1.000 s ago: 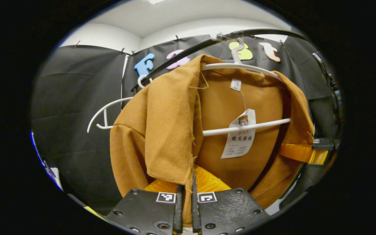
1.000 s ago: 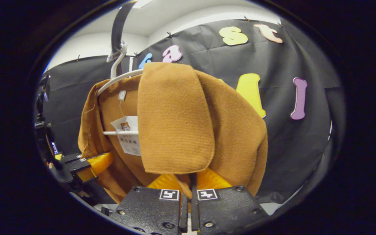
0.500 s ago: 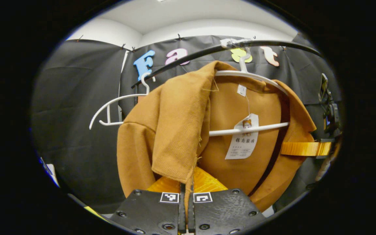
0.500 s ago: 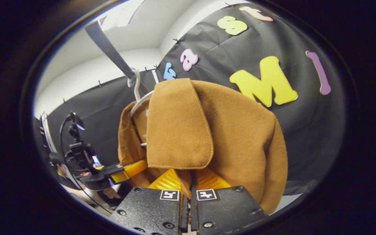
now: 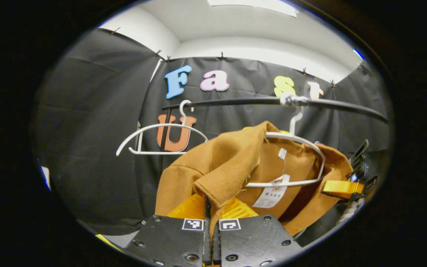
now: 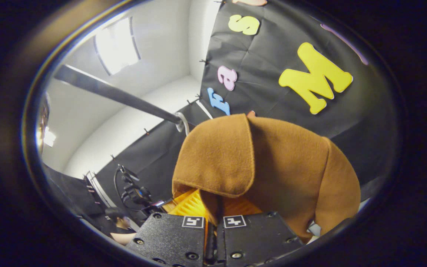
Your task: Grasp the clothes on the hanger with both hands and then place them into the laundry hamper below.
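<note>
While the brown jacket [image 5: 232,167] hangs half-off its white hanger [image 5: 295,148], the left gripper [image 5: 211,217] has its two fingers pressed together on a fold of the jacket's front edge, the cloth running down into the narrow slit between them. Seen from the left gripper view, the jacket sits low and right of centre, its left shoulder slumped clear of the hanger's arm, its collar bunched toward the hook, and a white paper tag [image 5: 272,193] dangling on a thread in front of the hanger's lower bar. That hanger's hook is caught on the black rail [image 5: 243,101], which runs across the upper middle of the view, and a second white hanger [image 5: 161,139], bare, hangs from the rail further left, well apart from the jacket. Over at the far right edge of the same view, the right gripper [image 5: 341,187] shows side-on, pinching the jacket's other side, with a cluster of dark hardware just behind it. Switching to the right gripper view, the camera looks steeply upward: the jacket fills the lower centre, a rounded flap of it folded over just above the fingers, and the right gripper [image 6: 214,222] is closed tight on the cloth tucked beneath that flap. The rail [image 6: 113,94] slants down from the upper left toward the jacket's top, and the hanger's hook [image 6: 181,124] peeks out where they meet.
</note>
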{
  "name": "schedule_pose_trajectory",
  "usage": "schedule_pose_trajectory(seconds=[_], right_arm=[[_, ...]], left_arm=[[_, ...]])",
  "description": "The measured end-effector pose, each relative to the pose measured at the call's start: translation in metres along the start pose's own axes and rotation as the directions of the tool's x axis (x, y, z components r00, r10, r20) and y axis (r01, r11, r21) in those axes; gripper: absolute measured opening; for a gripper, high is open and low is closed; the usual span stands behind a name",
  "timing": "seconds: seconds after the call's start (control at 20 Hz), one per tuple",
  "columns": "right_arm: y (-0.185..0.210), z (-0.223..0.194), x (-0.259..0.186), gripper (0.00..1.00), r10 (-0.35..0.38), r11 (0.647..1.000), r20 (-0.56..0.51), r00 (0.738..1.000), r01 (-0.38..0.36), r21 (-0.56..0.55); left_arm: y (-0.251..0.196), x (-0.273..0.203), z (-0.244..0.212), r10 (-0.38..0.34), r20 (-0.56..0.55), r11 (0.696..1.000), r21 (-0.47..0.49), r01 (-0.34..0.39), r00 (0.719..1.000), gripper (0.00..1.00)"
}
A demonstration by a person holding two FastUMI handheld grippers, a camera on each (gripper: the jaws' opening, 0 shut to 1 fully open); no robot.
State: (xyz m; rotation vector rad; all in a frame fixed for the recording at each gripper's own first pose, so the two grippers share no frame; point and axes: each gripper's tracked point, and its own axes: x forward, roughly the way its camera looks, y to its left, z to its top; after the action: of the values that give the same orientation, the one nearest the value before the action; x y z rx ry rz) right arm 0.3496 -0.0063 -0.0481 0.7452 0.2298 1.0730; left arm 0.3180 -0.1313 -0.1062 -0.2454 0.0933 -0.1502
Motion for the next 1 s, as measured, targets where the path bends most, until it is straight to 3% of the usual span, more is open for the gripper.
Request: schedule_pose_trajectory(seconds=[0.05, 0.15, 0.3, 0.35, 0.4, 0.5, 0.85, 0.9, 1.0], right_arm=[[0.003, 0.009, -0.002, 0.06, 0.017, 1.0, 0.031, 0.999, -0.018, 0.024], [0.004, 0.025, -0.005, 0.06, 0.035, 0.997, 0.08, 0.996, -0.04, 0.059], [0.003, 0.038, -0.008, 0.06, 0.029, 0.997, 0.119, 0.992, -0.037, 0.062], [0.002, 0.044, -0.008, 0.06, 0.029, 0.997, 0.137, 0.99, -0.038, 0.066], [0.0, 0.052, -0.012, 0.06, 0.03, 0.996, 0.16, 0.987, -0.043, 0.08], [-0.005, 0.063, -0.014, 0.06, 0.02, 0.994, 0.199, 0.98, -0.042, 0.102], [-0.025, 0.091, -0.034, 0.06, -0.037, 0.987, 0.312, 0.949, -0.013, 0.158], [-0.03, 0.091, -0.034, 0.06, -0.048, 0.988, 0.317, 0.947, -0.002, 0.155], [-0.03, 0.091, -0.035, 0.06, -0.053, 0.99, 0.317, 0.947, 0.008, 0.141]], left_arm=[[0.003, -0.002, 0.011, 0.0, 0.021, 1.0, -0.005, 0.0, 1.0, 0.02], [0.011, -0.003, 0.028, 0.006, 0.054, 1.0, 0.002, -0.006, 0.999, 0.07], [0.026, -0.003, 0.046, 0.032, 0.087, 0.998, 0.044, -0.036, 0.996, 0.02], [0.028, -0.003, 0.049, 0.032, 0.093, 0.998, 0.043, -0.036, 0.995, 0.06], [0.032, -0.002, 0.054, 0.034, 0.1, 0.999, 0.034, -0.038, 0.994, 0.01], [0.038, -0.001, 0.059, 0.044, 0.104, 0.999, 0.023, -0.046, 0.994, 0.01], [0.054, 0.006, 0.046, 0.051, 0.058, 0.997, 0.049, -0.054, 0.997, 0.01], [0.056, 0.008, 0.043, 0.051, 0.049, 0.997, 0.052, -0.053, 0.997, 0.06], [0.06, 0.01, 0.038, 0.056, 0.035, 0.996, 0.062, -0.058, 0.998, 0.07]])
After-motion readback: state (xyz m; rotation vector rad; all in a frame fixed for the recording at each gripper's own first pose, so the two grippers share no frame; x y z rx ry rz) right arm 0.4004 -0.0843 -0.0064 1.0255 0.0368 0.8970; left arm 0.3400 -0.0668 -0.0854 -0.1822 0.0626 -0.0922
